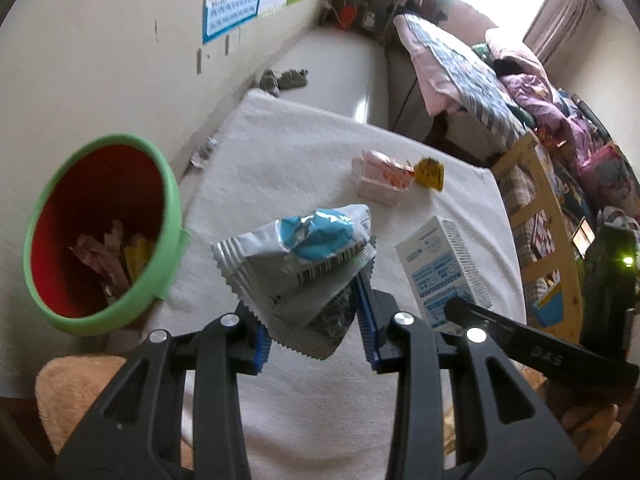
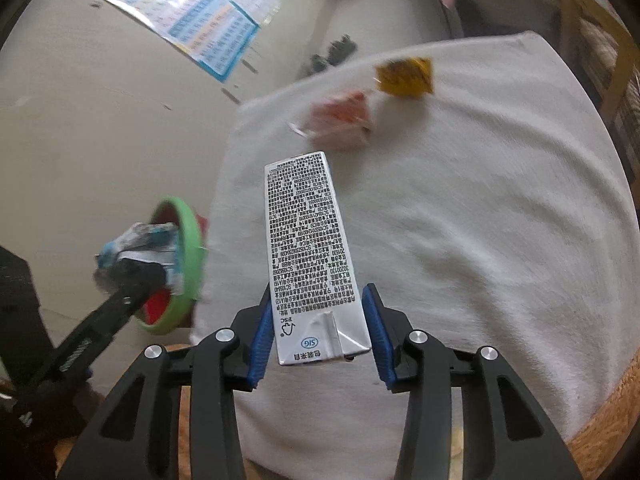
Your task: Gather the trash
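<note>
- Our left gripper [image 1: 316,320] clamps a wrapper [image 1: 296,264]; the bin [image 1: 168,208] sits left of its fingers.
- Our right gripper [image 2: 320,340] seemingly pinches the carton [image 2: 310,256], blurred wrappers [image 2: 344,118] ahead.

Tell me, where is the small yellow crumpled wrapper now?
The small yellow crumpled wrapper lies on the white cloth, far side in both wrist views, just right of the pink packet, beyond the white carton.

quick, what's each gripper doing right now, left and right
Left gripper: shut on the silver-blue wrapper.
Right gripper: carton between its jaws; grip cannot be told.
</note>
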